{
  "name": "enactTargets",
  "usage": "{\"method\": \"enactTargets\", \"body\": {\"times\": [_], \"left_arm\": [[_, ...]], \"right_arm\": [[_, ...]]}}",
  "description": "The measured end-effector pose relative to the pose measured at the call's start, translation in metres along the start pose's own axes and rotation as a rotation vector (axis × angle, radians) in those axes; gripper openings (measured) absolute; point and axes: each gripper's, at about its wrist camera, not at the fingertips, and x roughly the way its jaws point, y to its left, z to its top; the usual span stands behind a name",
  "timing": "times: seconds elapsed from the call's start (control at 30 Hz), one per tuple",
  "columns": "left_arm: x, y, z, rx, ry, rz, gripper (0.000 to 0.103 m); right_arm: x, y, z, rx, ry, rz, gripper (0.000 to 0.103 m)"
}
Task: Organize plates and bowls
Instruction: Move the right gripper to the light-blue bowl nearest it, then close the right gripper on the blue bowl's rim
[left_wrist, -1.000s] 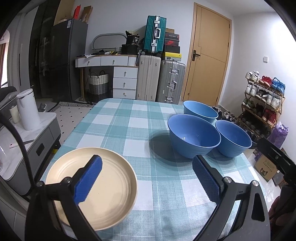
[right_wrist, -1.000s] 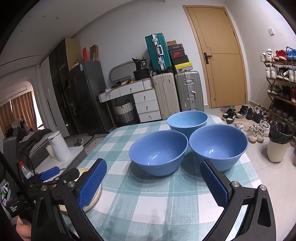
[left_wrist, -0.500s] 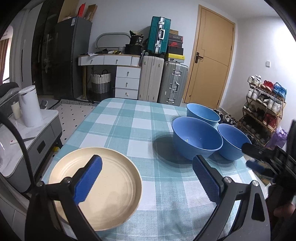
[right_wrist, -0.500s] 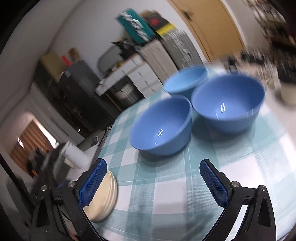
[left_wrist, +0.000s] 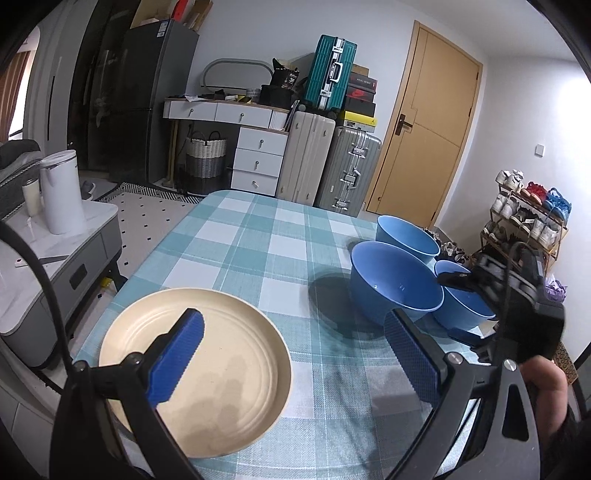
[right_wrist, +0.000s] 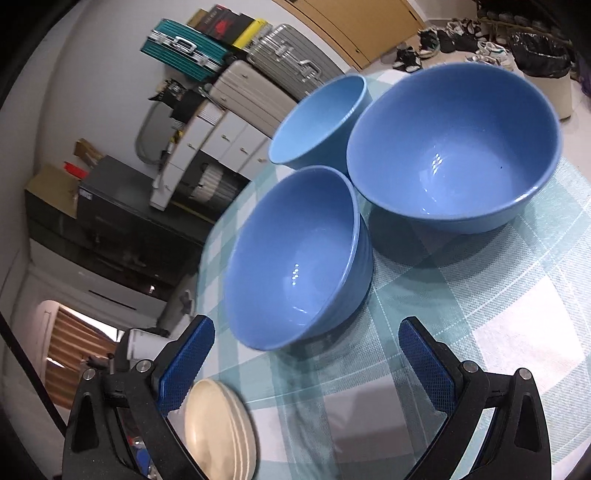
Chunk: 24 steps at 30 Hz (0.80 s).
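Note:
Three blue bowls stand close together on the checked tablecloth: a near one (right_wrist: 295, 258), a larger one (right_wrist: 454, 144) and a far one (right_wrist: 317, 118). In the left wrist view they show as the near bowl (left_wrist: 395, 280), the far bowl (left_wrist: 406, 234) and the right bowl (left_wrist: 461, 310). A cream plate stack (left_wrist: 192, 369) lies at the table's near left corner, also in the right wrist view (right_wrist: 218, 432). My left gripper (left_wrist: 291, 362) is open above the plate's right edge. My right gripper (right_wrist: 306, 365) is open, tilted, just short of the near bowl; it shows in the left wrist view (left_wrist: 517, 295).
The table (left_wrist: 240, 251) drops off at its left and right edges. A grey side cabinet with a white kettle (left_wrist: 61, 192) stands left. Suitcases (left_wrist: 328, 166), drawers and a door stand behind. A shoe rack (left_wrist: 524, 214) and bin (right_wrist: 543, 66) stand right.
My right gripper has rolled to a tilt and moved in close to the bowls. My left gripper has barely moved; the right gripper has come into its view beside the bowls.

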Motion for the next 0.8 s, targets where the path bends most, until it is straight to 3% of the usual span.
{"method": "enactTargets", "body": {"times": [0.17,0.4,0.6,0.8], "left_arm": [[0.001,0.003,0.0,-0.012,0.014,0.002,0.099],[0.002,0.005,0.001,-0.028,0.026,-0.008,0.099],[0.003,0.004,0.0,-0.023,0.033,-0.012,0.099],[0.002,0.004,-0.001,-0.024,0.04,-0.014,0.099]], "right_arm": [[0.022,0.003,0.011,-0.003,0.021,-0.065,0.101],[0.037,0.011,0.017,-0.057,0.026,-0.164,0.058],[0.048,0.012,0.018,-0.081,0.03,-0.235,0.034],[0.059,0.014,0.026,-0.072,0.062,-0.286,0.031]]}}
